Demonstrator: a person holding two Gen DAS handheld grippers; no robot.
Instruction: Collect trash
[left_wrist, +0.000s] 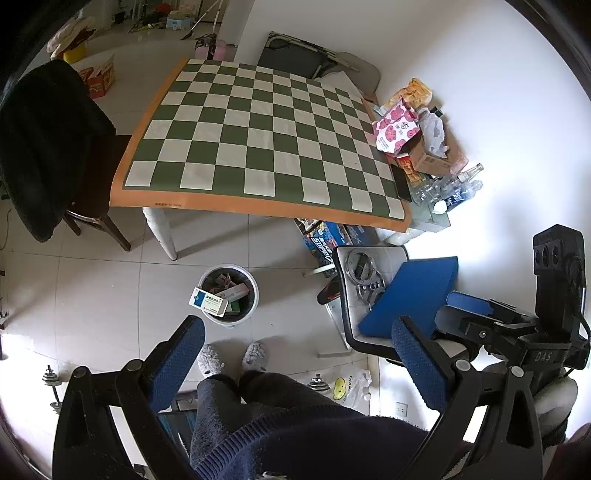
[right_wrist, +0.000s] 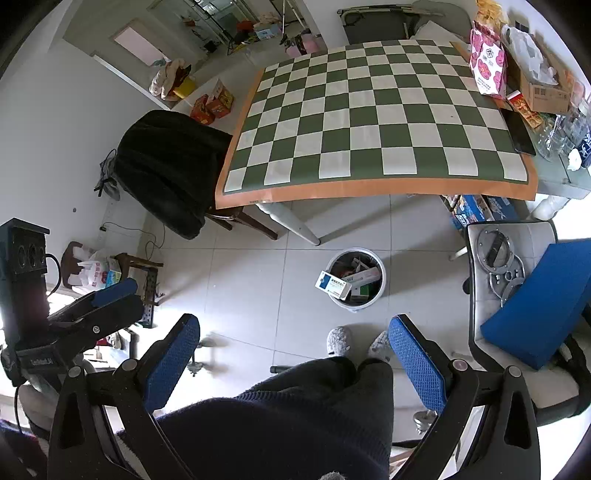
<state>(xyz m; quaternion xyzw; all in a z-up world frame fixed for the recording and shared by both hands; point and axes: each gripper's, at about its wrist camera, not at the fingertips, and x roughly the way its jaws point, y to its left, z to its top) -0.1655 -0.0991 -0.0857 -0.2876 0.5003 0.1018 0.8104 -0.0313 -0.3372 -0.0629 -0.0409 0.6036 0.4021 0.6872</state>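
A white trash bin (left_wrist: 252, 309) stands on the tiled floor in front of the table, holding several cartons; a white and blue box (left_wrist: 208, 302) lies across its near rim. It also shows in the right wrist view (right_wrist: 382, 291), with the box (right_wrist: 333, 285). My left gripper (left_wrist: 299, 339) is open and empty, held high above the floor over my knees. My right gripper (right_wrist: 293, 338) is open and empty too, at about the same height. Each gripper shows at the edge of the other's view.
A table with a green and white checkered cloth (left_wrist: 258, 129) stands behind the bin. Boxes, bags and bottles (left_wrist: 417, 140) crowd its right edge. A chair with a black coat (left_wrist: 48, 147) is at the left. A chair with a blue pad (left_wrist: 413, 291) and metal rings is at the right.
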